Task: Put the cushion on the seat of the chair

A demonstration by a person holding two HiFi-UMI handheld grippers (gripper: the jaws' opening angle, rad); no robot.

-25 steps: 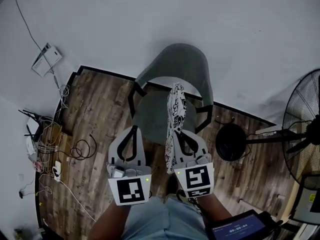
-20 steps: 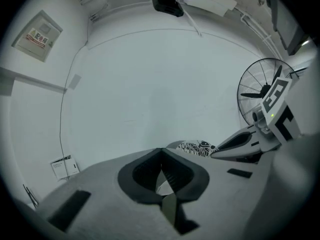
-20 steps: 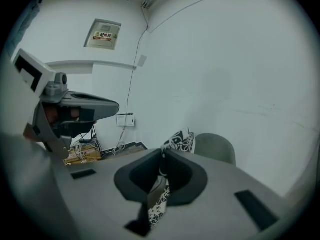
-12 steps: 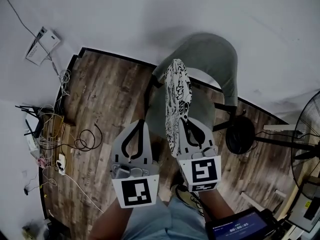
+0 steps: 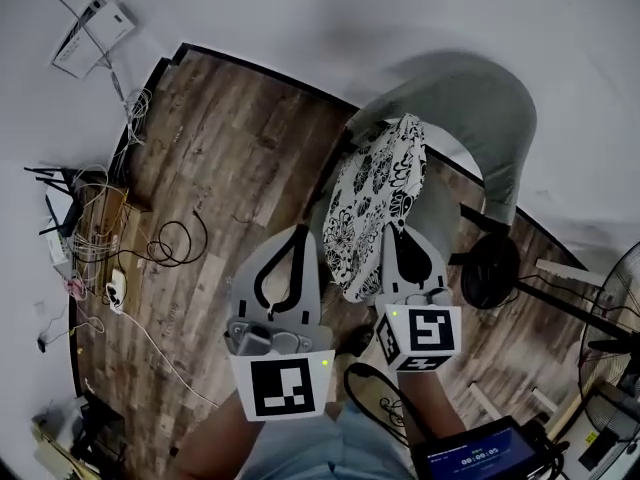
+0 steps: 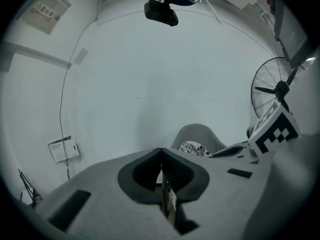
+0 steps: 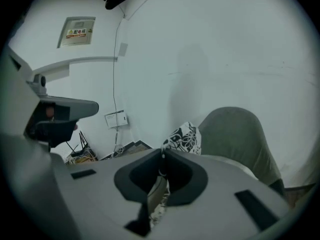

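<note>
Cushion (image 5: 375,213) hiding much of chair (image 5: 495,108) seat. Fan (image 5: 615,318) running off right edge. Screen (image 5: 478,458) getting cut by bottom edge, digits showing too small to read. Wall box (image 5: 92,36) print reading as blur.

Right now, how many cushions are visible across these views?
1. The black-and-white floral cushion is clamped at its near edge in the right gripper, held over the grey chair. No other cushion shows, though this one hides part of the seat.

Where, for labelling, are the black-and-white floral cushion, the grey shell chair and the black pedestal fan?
black-and-white floral cushion (image 5: 375,193): head view, centre of patterned face.
grey shell chair (image 5: 498,106): head view, top of curved backrest.
black pedestal fan (image 6: 281,89): left gripper view, blade hub.
</note>
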